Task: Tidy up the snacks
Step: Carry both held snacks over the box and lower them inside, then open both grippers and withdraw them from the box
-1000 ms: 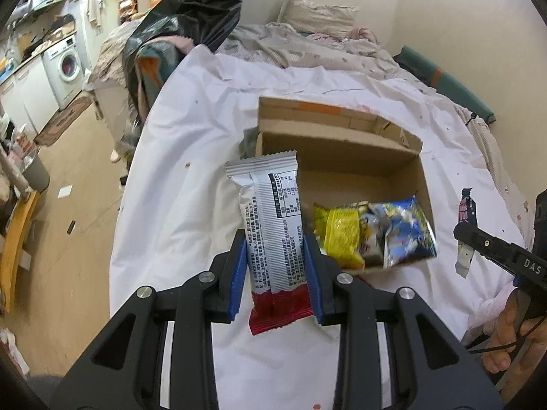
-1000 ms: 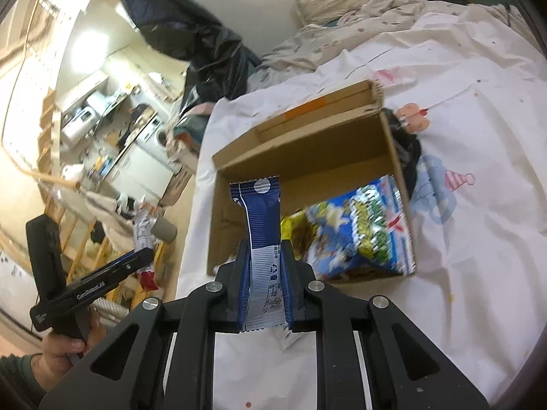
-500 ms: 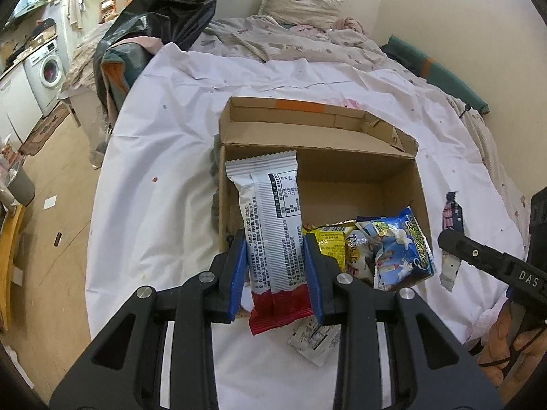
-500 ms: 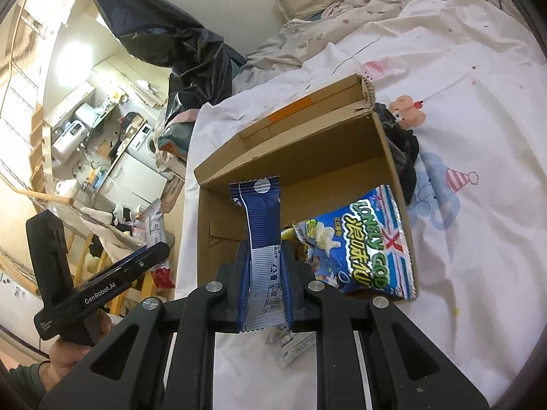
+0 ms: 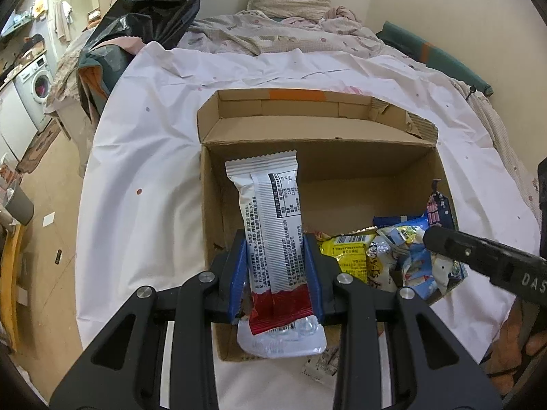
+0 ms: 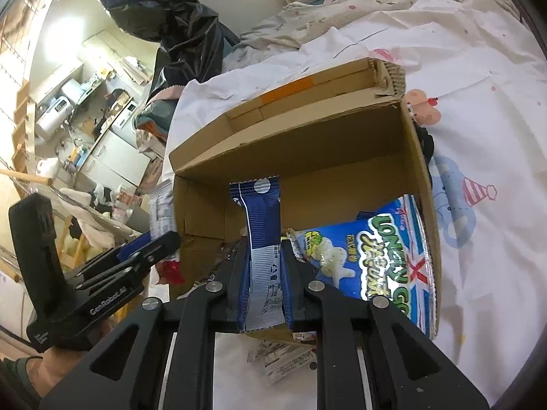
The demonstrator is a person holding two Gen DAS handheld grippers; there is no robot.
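- Both hand-held tongs had dropped closer over the cardboard box (image 5: pixel 424 171) since a second before, so the drop-in looked near.
- The left gripper (image 5: pixel 275 270) pinched a white-and-red bar (image 5: pixel 270 225) at frame centre.
- The right gripper (image 6: pixel 265 276) was clamped on a blue packet (image 6: pixel 261 218).
- Snack bags (image 5: pixel 386 259) crowded the box's lower right; a loose wrapper (image 6: pixel 283 362) lay outside.
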